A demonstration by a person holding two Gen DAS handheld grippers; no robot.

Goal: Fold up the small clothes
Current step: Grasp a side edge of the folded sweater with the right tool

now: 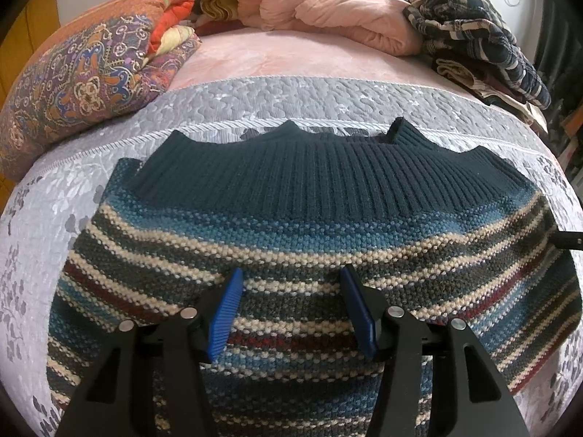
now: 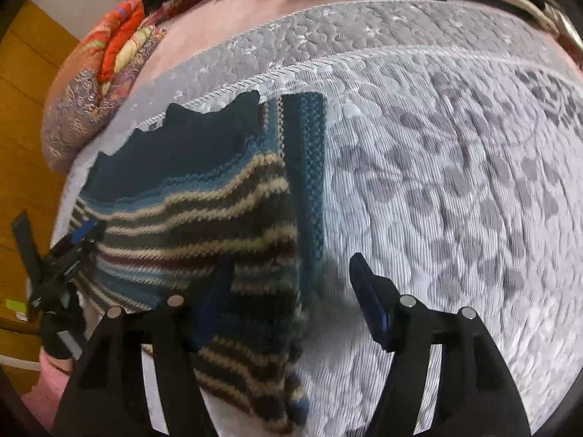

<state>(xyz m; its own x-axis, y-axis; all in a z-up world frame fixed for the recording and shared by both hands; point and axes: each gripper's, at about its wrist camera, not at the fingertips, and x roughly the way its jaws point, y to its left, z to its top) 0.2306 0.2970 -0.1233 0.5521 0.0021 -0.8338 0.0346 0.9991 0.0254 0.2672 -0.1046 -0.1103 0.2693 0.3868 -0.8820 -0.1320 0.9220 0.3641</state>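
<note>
A striped knitted sweater (image 1: 291, 218) lies flat on the grey quilted bed cover (image 1: 255, 98), its dark teal ribbed band on the far side. My left gripper (image 1: 291, 309) hovers open over the striped part, blue pads (image 1: 227, 313) wide apart with nothing between them. In the right wrist view the sweater (image 2: 204, 200) fills the left half, with a folded strip along its right edge. My right gripper (image 2: 291, 302) is open and straddles that edge, one finger over the knit and the other over the bed cover (image 2: 455, 182). The left gripper (image 2: 78, 236) shows at the sweater's left side.
A folded patterned quilt (image 1: 83, 73) lies at the back left, a pink duvet (image 1: 328, 11) at the back, and a pile of plaid clothes (image 1: 481, 43) at the back right. Wooden floor (image 2: 22, 109) lies beyond the bed's left edge.
</note>
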